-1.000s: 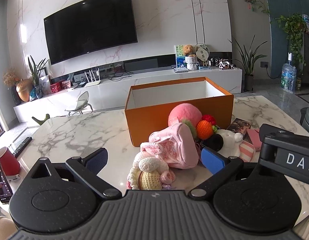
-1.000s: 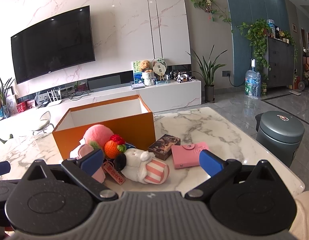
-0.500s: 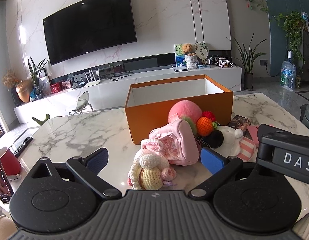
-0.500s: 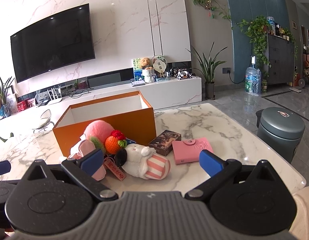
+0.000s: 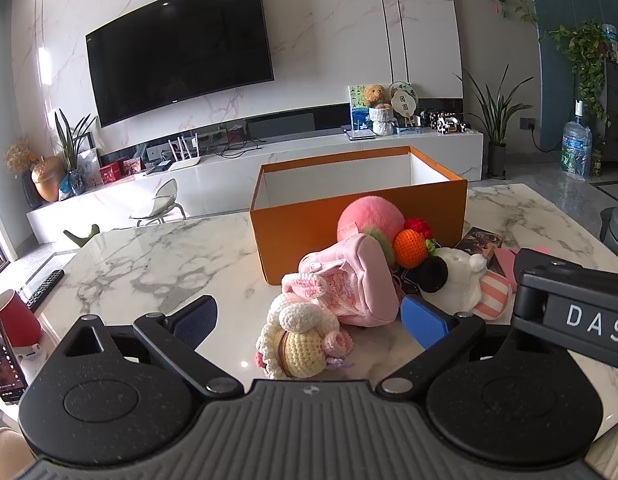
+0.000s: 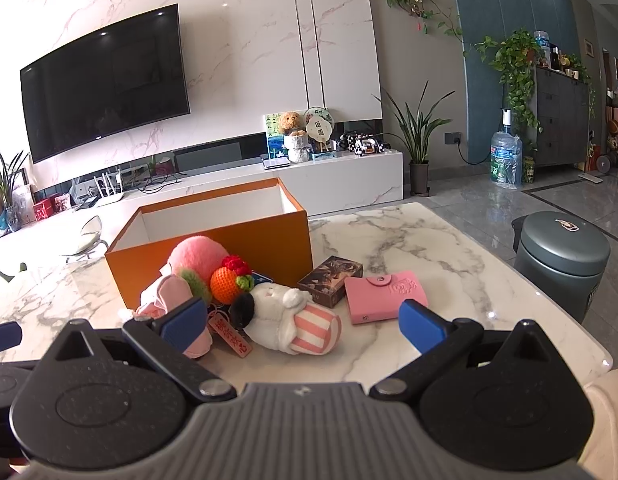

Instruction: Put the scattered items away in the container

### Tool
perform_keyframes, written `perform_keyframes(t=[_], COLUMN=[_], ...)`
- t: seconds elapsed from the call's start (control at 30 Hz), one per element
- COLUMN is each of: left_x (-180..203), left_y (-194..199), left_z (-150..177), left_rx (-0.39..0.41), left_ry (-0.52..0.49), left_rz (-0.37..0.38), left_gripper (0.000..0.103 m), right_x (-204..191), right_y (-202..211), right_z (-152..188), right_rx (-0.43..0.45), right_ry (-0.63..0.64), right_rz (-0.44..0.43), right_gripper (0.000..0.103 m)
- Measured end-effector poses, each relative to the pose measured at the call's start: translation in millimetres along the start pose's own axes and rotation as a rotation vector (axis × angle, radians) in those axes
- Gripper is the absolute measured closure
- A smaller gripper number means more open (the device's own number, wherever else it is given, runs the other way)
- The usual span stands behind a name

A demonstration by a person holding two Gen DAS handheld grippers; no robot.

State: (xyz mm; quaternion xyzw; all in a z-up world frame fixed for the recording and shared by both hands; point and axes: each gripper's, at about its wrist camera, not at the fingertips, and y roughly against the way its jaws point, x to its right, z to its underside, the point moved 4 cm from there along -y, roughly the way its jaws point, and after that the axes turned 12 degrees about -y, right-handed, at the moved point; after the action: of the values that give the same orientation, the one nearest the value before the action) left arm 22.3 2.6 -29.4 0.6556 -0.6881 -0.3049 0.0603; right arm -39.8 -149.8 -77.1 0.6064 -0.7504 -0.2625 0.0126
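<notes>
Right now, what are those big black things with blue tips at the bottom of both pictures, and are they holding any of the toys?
Those are tongs. A person holds one pair in each hand, and a small camera on each pair looks forward along its two blue-tipped fingers. One picture comes from the left tongs, the other from the right tongs.

Both pairs are open and hold nothing.

On the marble table stands an open orange box, with no toys seen inside. In front of it lies a pile: a knitted doll, a pink pouch, a fuzzy peach, a knitted orange, a white stuffed animal, a dark little box and a pink wallet. They should go into the box.
</notes>
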Motion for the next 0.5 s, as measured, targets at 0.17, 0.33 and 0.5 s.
perform_keyframes(t=[0.17,0.33,0.5], left_x=[-0.9,-1.7,-1.3], left_y=[-0.2,0.4,2.6], left_z=[1.1,2.0,2.3], left_rx=[-0.003,-0.004,0.003], left_ry=[0.003,0.003,0.001], left_rz=[0.002,0.0,0.002], left_gripper=[0.0,0.0,0.0], right_x=[-0.7,-0.8,-0.6], right_y=[0.3,1.0,2.0], right_z=[0.6,0.6,0.6], right_rx=[-0.002,-0.003,-0.003], right_ry=[0.002,0.003,0.001], right_rz=[0.0,-0.004,-0.007], right_gripper=[0.0,0.0,0.0])
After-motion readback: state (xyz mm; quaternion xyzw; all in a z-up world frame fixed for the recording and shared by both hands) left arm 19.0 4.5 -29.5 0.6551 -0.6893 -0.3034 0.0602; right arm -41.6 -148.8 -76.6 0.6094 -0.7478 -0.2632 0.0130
